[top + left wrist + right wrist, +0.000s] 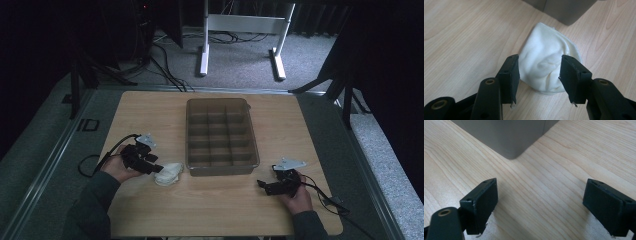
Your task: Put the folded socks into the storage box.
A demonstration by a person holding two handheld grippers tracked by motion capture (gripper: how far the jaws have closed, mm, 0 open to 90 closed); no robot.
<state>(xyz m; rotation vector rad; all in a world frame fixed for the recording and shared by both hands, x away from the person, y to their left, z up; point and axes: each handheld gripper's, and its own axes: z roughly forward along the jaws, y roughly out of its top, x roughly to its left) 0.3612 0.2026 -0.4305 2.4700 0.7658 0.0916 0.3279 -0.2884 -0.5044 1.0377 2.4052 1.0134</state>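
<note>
Left tongs [539,75] astride white cloth [547,65]

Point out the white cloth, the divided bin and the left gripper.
white cloth [546,65]: left gripper view, middle of the bunched fabric.
divided bin [221,170]: high view, near outer wall.
left gripper [539,75]: left gripper view, midway between its jaw tips, which straddle the cloth.

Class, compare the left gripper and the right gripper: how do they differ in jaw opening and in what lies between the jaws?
The left gripper has its jaws partly open, while the right gripper has them spread wide. A white cloth lies between the left gripper's jaws; the right gripper's jaws have bare table between them. The left gripper sits near the tray's front left corner, the right gripper near its front right. Both have black jaws and are held low over the table.
</note>
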